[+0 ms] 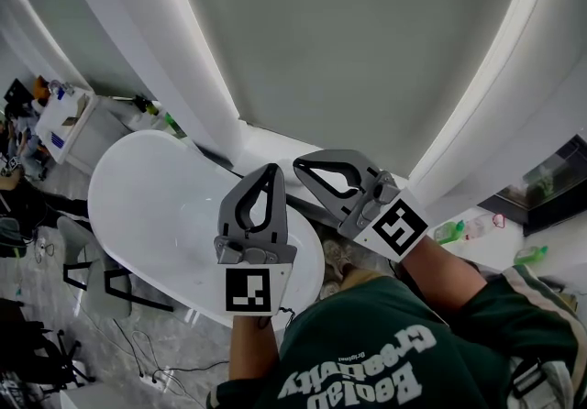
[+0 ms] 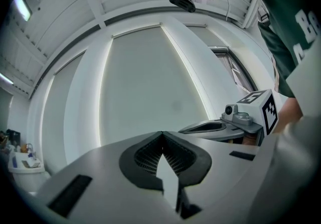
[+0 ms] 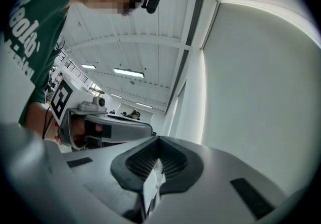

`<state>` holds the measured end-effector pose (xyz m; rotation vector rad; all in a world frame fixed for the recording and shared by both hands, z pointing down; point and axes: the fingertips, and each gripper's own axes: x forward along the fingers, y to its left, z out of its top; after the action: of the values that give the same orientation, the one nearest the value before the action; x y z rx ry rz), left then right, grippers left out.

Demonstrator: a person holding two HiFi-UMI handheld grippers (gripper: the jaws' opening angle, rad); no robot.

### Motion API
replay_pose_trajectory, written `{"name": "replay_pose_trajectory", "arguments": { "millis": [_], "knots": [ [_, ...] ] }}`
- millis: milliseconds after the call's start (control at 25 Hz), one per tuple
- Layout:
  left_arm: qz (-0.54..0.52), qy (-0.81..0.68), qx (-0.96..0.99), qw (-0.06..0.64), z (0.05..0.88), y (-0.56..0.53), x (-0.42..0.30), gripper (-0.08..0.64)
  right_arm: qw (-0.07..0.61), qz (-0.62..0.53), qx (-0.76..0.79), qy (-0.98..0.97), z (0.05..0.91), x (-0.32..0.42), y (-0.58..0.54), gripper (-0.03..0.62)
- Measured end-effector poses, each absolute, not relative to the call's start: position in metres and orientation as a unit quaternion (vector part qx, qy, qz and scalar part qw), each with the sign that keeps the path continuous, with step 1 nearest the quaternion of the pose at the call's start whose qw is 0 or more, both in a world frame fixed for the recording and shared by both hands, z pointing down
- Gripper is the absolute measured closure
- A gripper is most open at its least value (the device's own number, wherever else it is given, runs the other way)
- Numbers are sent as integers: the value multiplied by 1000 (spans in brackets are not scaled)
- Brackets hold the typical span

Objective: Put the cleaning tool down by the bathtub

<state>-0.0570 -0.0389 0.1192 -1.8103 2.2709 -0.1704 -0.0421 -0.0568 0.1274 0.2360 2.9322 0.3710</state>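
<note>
left tool [image 1: 272, 169]: jaws closed tip to tip with nothing between them. It is held out roughly level, and its marker cube faces the head camera.
right tool [image 1: 299, 162]: jaws also closed and empty. It sits just beside the left tool on that tool's right, the two tips near each other but not touching.
bathtub [image 1: 138, 205]: white and oval, lying below the left tool and stretching away to its left. In the head view that tool's body overlaps the tub's near end.
cleaning tool: neither tool holds it, and I cannot tell from any view where it lies.
wall panel [image 1: 367, 31]: grey, straight ahead of both tools, with a bright white strip on either side.
green bottles [image 1: 448, 231]: on a white ledge well off to the right of the right tool.
small counter [image 1: 71, 123]: white, well to the left of the left tool and past the tub's far end. It carries small items too small to name.
sweatshirt [image 1: 385, 352]: dark green, on the person just behind both tools.
cables [image 1: 151, 370]: on the floor, below and left of the left tool.
</note>
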Motion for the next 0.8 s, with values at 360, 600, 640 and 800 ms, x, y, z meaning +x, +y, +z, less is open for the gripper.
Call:
{"name": "replay_pose_trajectory", "arguments": {
  "millis": [360, 600, 640, 800],
  "knots": [
    [-57, 773, -620, 119, 116, -42, -49, 555, 79, 120, 74, 987, 131, -34, -59, 577],
    [-64, 766, -628, 120, 120, -47, -40, 555, 76, 115, 72, 988, 136, -28, -61, 577],
    [-62, 766, -629, 116, 121, -47, -39, 555, 77, 113, 72, 988, 136, -27, -62, 577],
    [-60, 760, -634, 127, 118, -50, -34, 555, 80, 114, 77, 987, 132, -24, -59, 577]
  ]
}}
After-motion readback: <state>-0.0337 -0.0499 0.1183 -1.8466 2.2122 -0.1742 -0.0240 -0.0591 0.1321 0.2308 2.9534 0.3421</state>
